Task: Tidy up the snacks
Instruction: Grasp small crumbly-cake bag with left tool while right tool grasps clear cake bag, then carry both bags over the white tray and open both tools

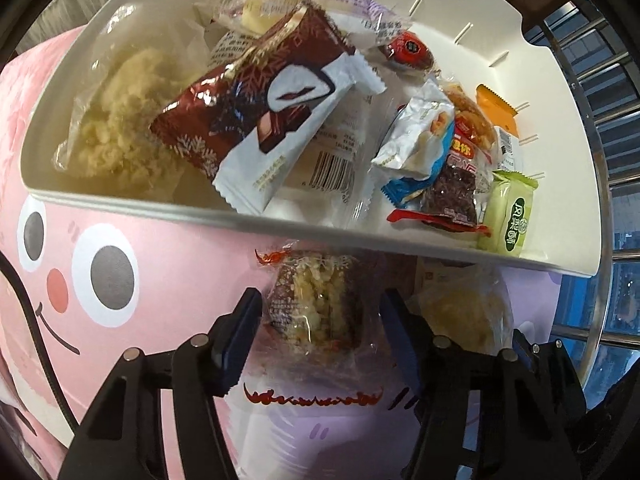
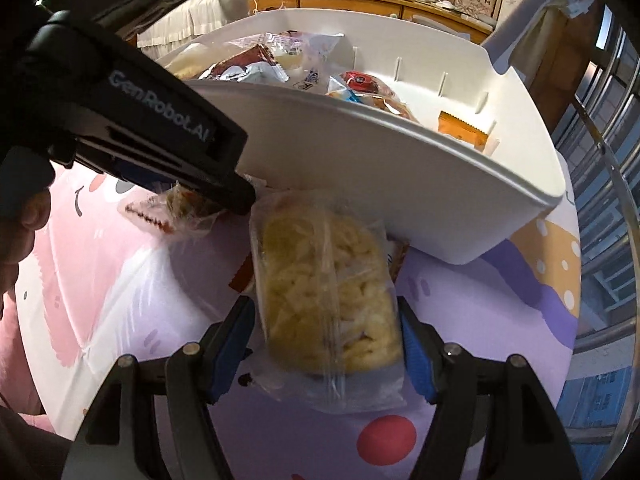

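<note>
A white snack tray holds several wrapped snacks, among them a brown and white chocolate pack. My left gripper is shut on a clear-wrapped crumbly snack with a red zigzag edge, just in front of the tray's near wall. In the right wrist view the tray sits ahead and the left gripper holds that snack at its left. My right gripper has its jaws around a clear bag of yellow puffed sticks lying on the cloth, pads touching its sides.
A pink and purple cartoon tablecloth covers the table. Another clear bag of pale snack lies right of my left gripper. A metal railing and window are at the right. A wooden cabinet stands behind.
</note>
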Motion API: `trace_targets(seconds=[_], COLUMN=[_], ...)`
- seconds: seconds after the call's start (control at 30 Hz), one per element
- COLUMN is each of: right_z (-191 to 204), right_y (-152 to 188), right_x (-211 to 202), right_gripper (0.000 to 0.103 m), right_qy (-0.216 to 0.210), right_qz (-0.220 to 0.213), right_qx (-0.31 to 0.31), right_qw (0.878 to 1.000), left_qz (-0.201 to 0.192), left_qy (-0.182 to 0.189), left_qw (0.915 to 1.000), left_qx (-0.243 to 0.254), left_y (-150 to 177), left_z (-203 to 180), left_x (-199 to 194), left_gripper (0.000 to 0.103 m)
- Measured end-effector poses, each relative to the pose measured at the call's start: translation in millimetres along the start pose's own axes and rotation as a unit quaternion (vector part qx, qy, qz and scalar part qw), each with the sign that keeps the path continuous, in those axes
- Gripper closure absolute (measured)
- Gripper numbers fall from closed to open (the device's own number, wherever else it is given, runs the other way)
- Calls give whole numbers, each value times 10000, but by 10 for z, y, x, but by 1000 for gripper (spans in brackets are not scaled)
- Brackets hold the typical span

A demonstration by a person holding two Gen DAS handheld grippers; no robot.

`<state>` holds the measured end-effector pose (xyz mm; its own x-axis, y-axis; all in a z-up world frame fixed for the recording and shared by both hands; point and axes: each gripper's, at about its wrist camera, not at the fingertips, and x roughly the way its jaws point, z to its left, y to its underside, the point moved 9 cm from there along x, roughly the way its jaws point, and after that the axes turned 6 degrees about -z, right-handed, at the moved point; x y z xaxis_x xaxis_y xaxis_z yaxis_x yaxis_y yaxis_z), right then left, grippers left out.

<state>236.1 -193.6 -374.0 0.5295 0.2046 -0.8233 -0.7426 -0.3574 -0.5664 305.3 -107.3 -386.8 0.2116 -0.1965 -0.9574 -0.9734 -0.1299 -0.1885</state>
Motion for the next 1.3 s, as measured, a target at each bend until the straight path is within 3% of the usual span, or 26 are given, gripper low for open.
trace_targets(seconds=[0.47,1.0,1.3], right_z=[-22,204,449], right_y=[67,-3,-325], right_x=[-83,-400,-613], right_gripper=[44,46,46], right_qy=[24,-61,-128], right_qz=[134,209,-36], right_qx=[101,272,181], right_qw=[9999,9994,9997], left_qz=[-207,-47,-265], left_qy=[175,85,73], left_qw=[9996,9999,9996], left_qx=[-15,-47,-20], left_y=[64,474,284], left_z=[166,593,784], left_x=[-266,-766,-1321], left_gripper=[64,64,64])
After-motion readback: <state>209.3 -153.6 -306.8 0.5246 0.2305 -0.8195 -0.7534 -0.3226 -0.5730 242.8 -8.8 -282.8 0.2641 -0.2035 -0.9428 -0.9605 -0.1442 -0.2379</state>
